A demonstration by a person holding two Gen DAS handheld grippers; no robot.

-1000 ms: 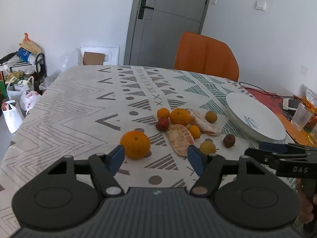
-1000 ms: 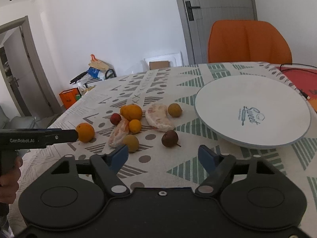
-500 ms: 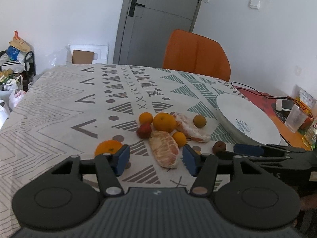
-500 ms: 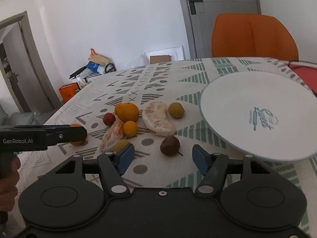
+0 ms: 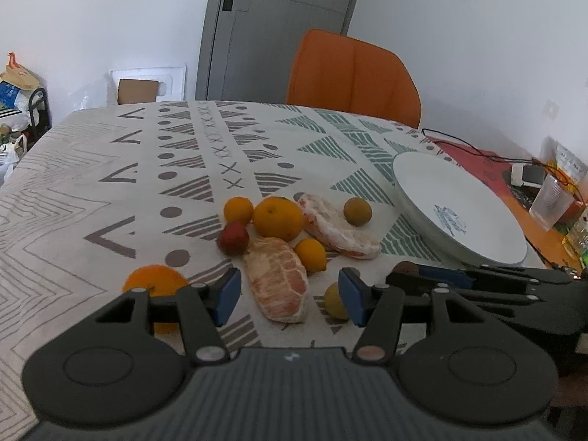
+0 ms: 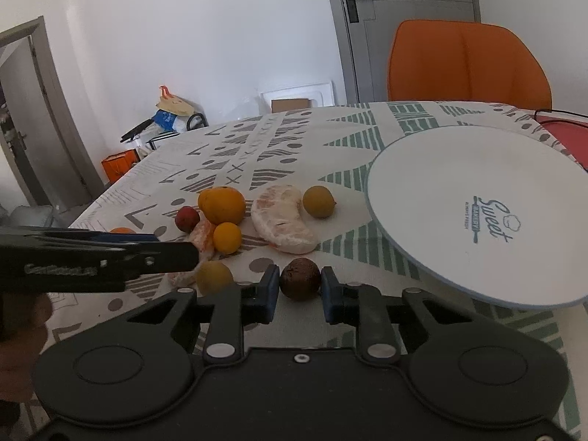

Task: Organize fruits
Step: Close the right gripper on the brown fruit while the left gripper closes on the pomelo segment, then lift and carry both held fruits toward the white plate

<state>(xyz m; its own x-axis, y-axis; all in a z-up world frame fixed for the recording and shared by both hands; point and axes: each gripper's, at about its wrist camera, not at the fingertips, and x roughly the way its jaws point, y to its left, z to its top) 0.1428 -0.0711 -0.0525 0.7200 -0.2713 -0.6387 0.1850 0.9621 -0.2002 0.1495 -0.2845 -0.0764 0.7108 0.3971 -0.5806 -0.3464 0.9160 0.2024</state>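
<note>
Several fruits lie in a cluster on the patterned tablecloth. My right gripper point(image 6: 297, 292) has its blue pads closed against a dark brown fruit point(image 6: 299, 278) near the white plate point(image 6: 441, 191). My left gripper point(image 5: 288, 296) is open, its pads on either side of the near end of a peeled grapefruit piece point(image 5: 279, 279). A large orange point(image 5: 154, 283) sits behind its left finger and a yellow fruit point(image 5: 334, 301) by its right finger. The right gripper also shows in the left wrist view point(image 5: 408, 273).
Further fruits: a big orange point(image 5: 277, 218), small oranges point(image 5: 239, 210), a red fruit point(image 5: 232, 239), a second peeled piece point(image 5: 338, 226), a yellow-green fruit point(image 5: 357, 212). An orange chair point(image 5: 352, 77) stands behind the table. A plastic cup point(image 5: 549, 202) and cables are at the right.
My right gripper moved forward and closed on the dark brown fruit. My left gripper moved forward and right, from the large orange to the peeled piece.
</note>
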